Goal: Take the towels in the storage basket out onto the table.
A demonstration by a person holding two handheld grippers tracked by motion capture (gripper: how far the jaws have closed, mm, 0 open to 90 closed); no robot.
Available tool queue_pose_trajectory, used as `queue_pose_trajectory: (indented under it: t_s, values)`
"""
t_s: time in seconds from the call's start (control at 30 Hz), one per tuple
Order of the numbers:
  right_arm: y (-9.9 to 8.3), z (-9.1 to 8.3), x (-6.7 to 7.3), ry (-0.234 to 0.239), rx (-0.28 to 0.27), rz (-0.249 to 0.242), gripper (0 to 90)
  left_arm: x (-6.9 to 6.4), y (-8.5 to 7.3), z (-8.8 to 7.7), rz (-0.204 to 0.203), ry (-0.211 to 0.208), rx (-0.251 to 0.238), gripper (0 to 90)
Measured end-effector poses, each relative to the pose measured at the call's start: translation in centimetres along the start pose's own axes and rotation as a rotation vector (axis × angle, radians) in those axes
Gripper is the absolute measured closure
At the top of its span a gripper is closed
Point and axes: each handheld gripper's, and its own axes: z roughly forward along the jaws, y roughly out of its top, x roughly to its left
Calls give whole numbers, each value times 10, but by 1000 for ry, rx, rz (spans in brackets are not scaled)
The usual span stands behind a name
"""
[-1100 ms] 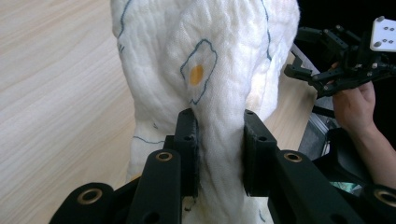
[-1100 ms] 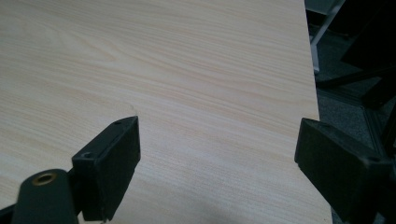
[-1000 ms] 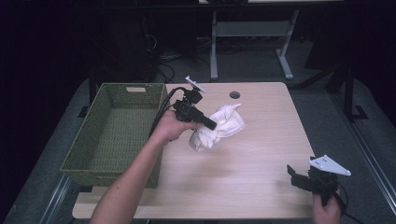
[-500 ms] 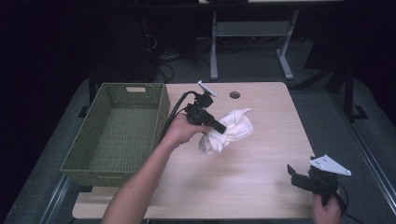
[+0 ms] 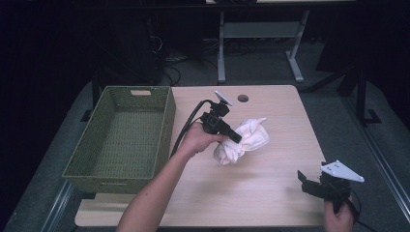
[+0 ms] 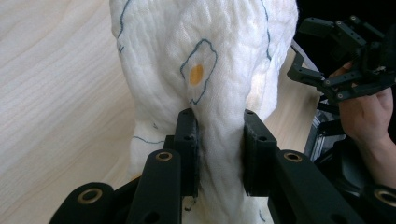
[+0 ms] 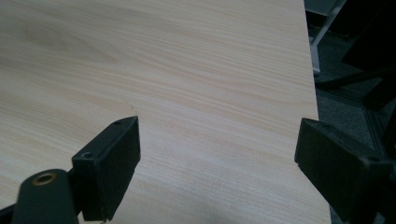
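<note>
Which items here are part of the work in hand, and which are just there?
In use:
- white cloth, bunched and pinched in the left tongs
- left tongs

Just there:
- green woven basket, beside the cloth
- right tongs, open over bare table

- The left gripper point(image 5: 235, 137) is in the middle of the frame, pinching a white cloth point(image 5: 244, 144) on the table point(image 5: 270, 193).
- A green basket point(image 5: 123, 137) sits at the left.
- The right gripper point(image 5: 303, 181) rests at the lower right.
</note>
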Motion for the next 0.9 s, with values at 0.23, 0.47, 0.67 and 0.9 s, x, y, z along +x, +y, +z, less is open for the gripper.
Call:
queue_pose_trajectory:
  t_s: [0.23, 0.47, 0.67, 0.9]
  values:
    - [0, 0, 0, 1, -1, -1, 139, 5, -3, 15, -24, 7, 8, 710]
    - [0, 1, 1, 1, 0, -4, 139, 14, -10, 30, -58, 8, 5, 710]
    - [0, 1, 1, 1, 3, -4, 139, 18, -13, 38, -69, 14, 0, 705]
    - [0, 1, 1, 3, 2, -3, 139, 20, -17, 44, -68, 14, -14, 699]
